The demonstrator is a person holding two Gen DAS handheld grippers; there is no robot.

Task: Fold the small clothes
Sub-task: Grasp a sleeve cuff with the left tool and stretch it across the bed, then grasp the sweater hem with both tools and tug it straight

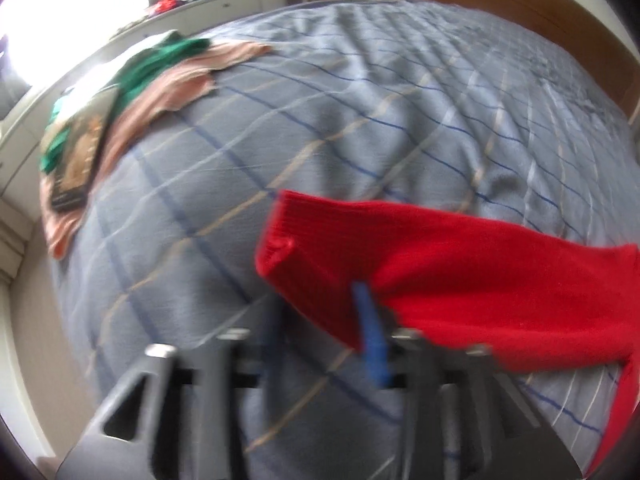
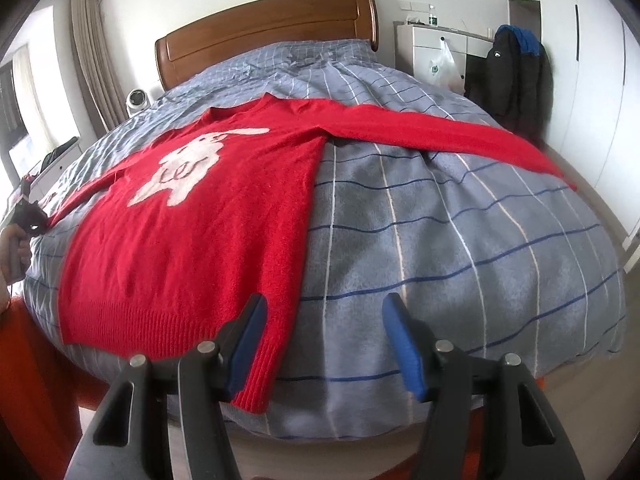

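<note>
A red sweater (image 2: 180, 240) with a white cartoon figure lies flat, front up, on the blue checked duvet (image 2: 460, 240), both sleeves spread out. My right gripper (image 2: 326, 314) hovers open over the sweater's near hem corner; its left finger is above the ribbed hem and its right finger above bare duvet. In the blurred left wrist view, the ribbed cuff of one red sleeve (image 1: 440, 264) lies across my left gripper (image 1: 316, 304). Its jaws stand apart, and the sleeve's edge rests by the right blue pad (image 1: 372, 336). In the right wrist view a hand holds that left gripper (image 2: 30, 216) at the sleeve's far left end.
Green and pink clothes (image 1: 160, 76) and a book (image 1: 80, 152) lie at the bed's left edge. The wooden headboard (image 2: 260, 28) stands behind. A small white fan (image 2: 138, 100) sits beside the bed. A dark jacket (image 2: 508, 76) and a white cabinet (image 2: 424, 44) stand on the right.
</note>
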